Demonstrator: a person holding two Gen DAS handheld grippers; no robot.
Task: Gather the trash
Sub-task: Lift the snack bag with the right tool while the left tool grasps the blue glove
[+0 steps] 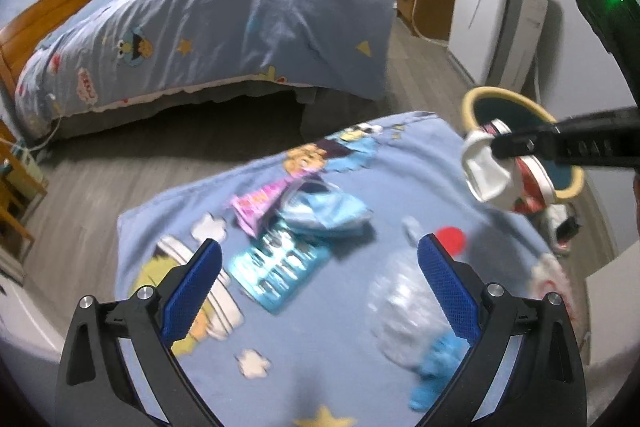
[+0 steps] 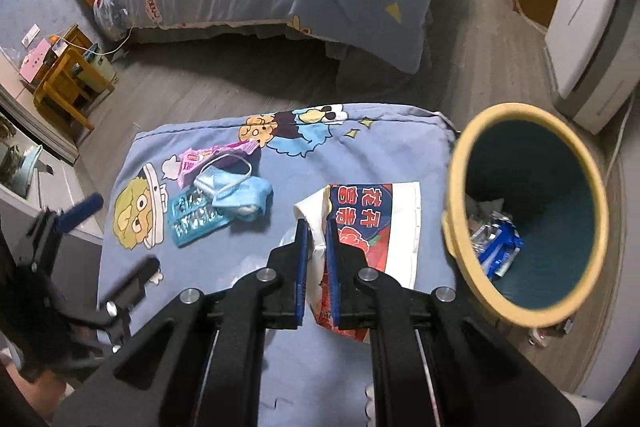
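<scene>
Right wrist: wrapper (image 2: pixel 372 227) lengthwise along tool (image 2: pixel 316 247)

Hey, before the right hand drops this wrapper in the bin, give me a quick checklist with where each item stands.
1. Right gripper shut on the red and white wrapper: ok.
2. Wrapper lifted off the blue cloth: ok.
3. Wrapper over the bin opening: not ok, it hangs beside the rim.
4. Bin has room: ok.
5. Left gripper open, holding nothing: ok.
6. Mask clear of the path: ok.
</scene>
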